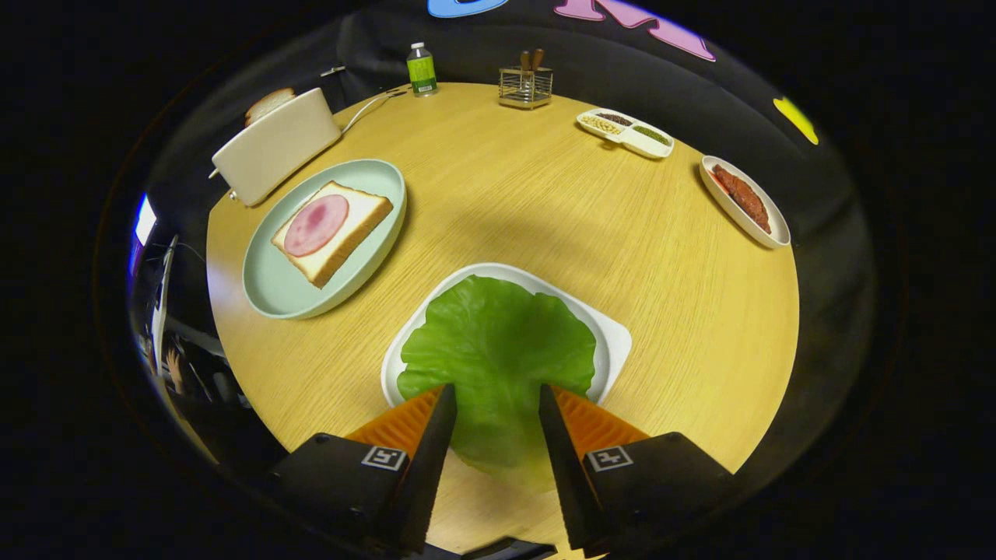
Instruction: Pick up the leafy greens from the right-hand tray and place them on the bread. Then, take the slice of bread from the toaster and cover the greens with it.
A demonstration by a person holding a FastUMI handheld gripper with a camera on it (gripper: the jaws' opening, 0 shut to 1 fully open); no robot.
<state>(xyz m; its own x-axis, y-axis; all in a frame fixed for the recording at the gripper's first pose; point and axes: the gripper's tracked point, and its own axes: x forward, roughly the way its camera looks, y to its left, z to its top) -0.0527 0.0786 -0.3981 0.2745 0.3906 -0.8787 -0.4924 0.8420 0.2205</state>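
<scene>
A big green lettuce leaf [498, 342] lies on a white tray [615, 342], and its near end hangs over the tray's front rim. My gripper [497, 389] is open, and its two fingers stand either side of that near end with a gap to the leaf. Beyond them to the left, a pale green plate [288, 295] holds a slice of bread [366, 214] topped with a round of pink ham [316, 225]. Behind the plate stands a cream toaster [276, 148] with a bread slice [268, 103] sticking out of its slot.
At the round wooden table's [506, 202] far edge stand a green-labelled bottle [421, 70] and a wire holder [526, 85] with wooden handles. A divided dish [625, 132] of grains and an oval dish [743, 198] of red-brown food sit far right.
</scene>
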